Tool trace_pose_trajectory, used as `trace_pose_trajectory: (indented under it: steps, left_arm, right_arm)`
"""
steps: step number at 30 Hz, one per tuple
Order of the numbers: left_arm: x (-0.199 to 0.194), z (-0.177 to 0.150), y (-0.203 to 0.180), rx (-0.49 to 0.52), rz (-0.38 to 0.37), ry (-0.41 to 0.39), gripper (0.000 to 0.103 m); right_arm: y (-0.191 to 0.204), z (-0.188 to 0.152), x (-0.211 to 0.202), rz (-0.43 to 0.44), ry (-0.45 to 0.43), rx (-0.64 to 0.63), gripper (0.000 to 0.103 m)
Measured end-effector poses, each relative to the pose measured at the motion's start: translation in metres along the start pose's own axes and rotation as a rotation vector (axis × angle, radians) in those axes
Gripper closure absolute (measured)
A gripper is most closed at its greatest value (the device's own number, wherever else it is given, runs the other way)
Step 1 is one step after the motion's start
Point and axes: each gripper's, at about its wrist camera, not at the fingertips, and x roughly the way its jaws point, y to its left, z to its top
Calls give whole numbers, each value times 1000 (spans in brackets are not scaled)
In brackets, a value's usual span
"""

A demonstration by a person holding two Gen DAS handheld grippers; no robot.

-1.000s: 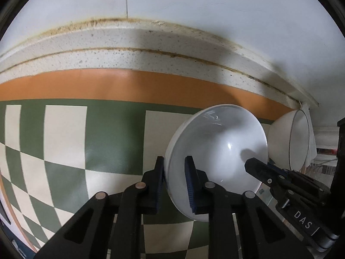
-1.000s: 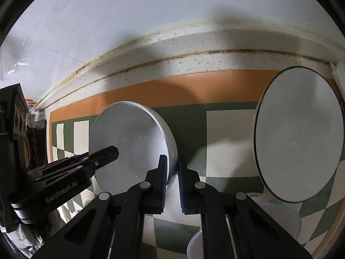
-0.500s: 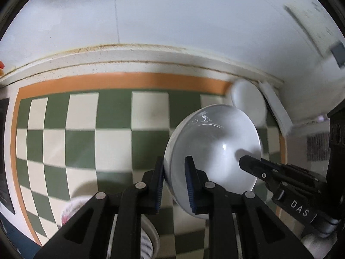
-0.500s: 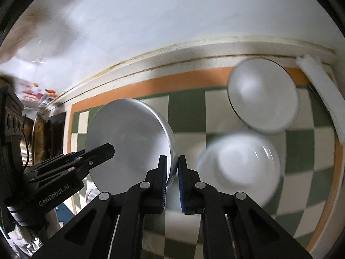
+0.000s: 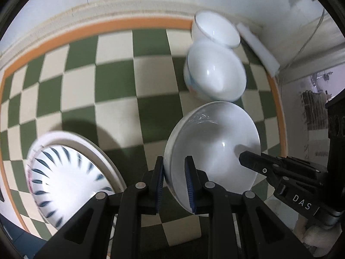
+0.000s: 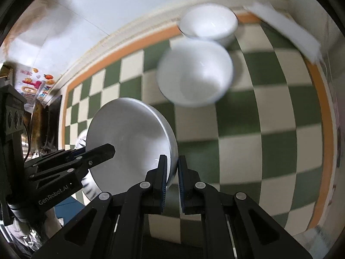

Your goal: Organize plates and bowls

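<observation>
Both grippers hold one plain white bowl (image 5: 213, 142) by opposite rims, above the checked mat. My left gripper (image 5: 174, 183) is shut on its left rim. My right gripper (image 6: 172, 179) is shut on its right rim; the bowl also shows in the right wrist view (image 6: 129, 138). Two white bowls stand at the far side: a larger one (image 5: 215, 73) and a smaller one (image 5: 215, 30) behind it, also in the right wrist view (image 6: 195, 73) (image 6: 208, 22). A plate with blue petal marks (image 5: 62, 177) lies at the lower left.
The green and cream checked mat (image 5: 120, 90) with an orange border covers the counter. A white wall and speckled ledge (image 5: 107, 6) run behind. A white strip (image 5: 256, 47) lies by the right corner. Clutter and a colourful packet (image 6: 32, 84) sit at the left.
Both grippers, still holding the bowl, have pulled back and up from the wall. The two far bowls and the blue-marked plate have come into view.
</observation>
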Motion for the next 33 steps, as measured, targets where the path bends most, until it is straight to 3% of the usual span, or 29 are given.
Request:
trace_pose_trajectory:
  steps: [8,23,25,28,29,32,33]
  left_arm:
    - [48,-11,-5,11,23,64,86]
    - [68,-15,-7,20,34,116,86]
    - [54,-15,-4,0,25,91,86]
    - [15,-9,-3,-21,18,-7,84]
    - [1,-4,-3,-28,24,-47,82]
    - [-28,18,-1,-51,18,-133,69]
    - [-32,28,-1,-55,14,-147,68]
  right_arm:
    - [-33,-20,42,-26,52,52,92]
    - [-40,-18,56,-34,92,69,89]
    - [-40,-15,53,-21,108,84,89]
    - [-44,-8,32,23,81,96,88]
    - [-46,-4,22,38,61,101,84]
    - [-49,13,-11,54,-7,108,52]
    - [-51,21,-20,62,-33,113,47]
